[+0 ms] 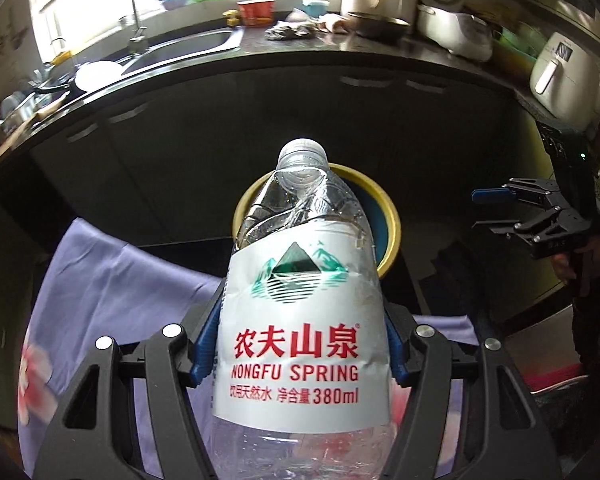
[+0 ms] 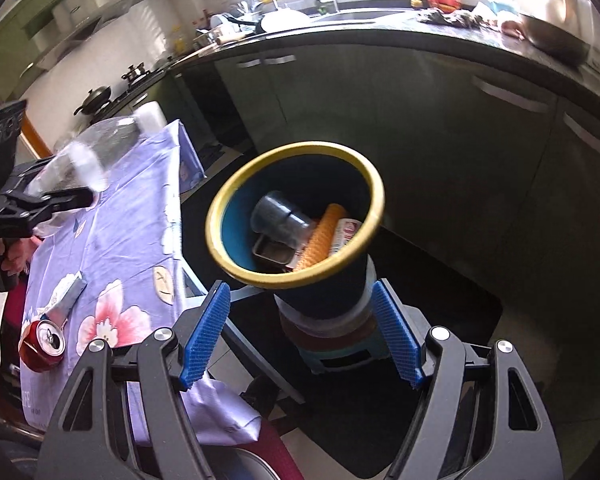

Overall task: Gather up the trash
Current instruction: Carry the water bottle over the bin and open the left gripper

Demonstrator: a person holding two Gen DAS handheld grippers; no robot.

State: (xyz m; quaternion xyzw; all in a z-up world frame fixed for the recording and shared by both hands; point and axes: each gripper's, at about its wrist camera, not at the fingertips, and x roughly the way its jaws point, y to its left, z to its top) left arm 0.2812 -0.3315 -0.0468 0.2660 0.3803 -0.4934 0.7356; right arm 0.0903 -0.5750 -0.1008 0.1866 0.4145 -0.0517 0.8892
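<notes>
Kitchen setting, with a floral lilac tablecloth (image 2: 112, 240) covering a bench in the foreground and dark cabinets beyond. Closest to the left wrist camera, the left gripper (image 1: 300, 344) has its jaws closed on a clear plastic water bottle (image 1: 300, 320), pressing against both sides of its white "Nongfu Spring" label. The bottle is held off the bench and points forward, its clear cap (image 1: 302, 152) overlapping the near rim of a dark trash bin with a yellow rim (image 1: 392, 224) just behind it.

From the right wrist view, the right gripper (image 2: 300, 332) hangs with its blue-padded jaws spread wide and nothing between them, just in front of the bin (image 2: 224, 200). The bin stands on a small stool (image 2: 332, 356) beside the bench edge. Inside the bin lie a dark cup (image 2: 280, 220), a metal tin (image 2: 270, 256), an orange textured roll (image 2: 320, 240) and a white printed wrapper (image 2: 346, 234).

On the tablecloth, near the bench's near-left corner, a crushed red drink can (image 2: 42, 346) lies with a silver foil wrapper (image 2: 66, 300) just beside it.

Farther back, a dark countertop (image 1: 340, 48) carries a steel sink (image 1: 180, 46), a red tub (image 1: 256, 12), white pots and a white air fryer (image 1: 560, 68) under a bright window.
</notes>
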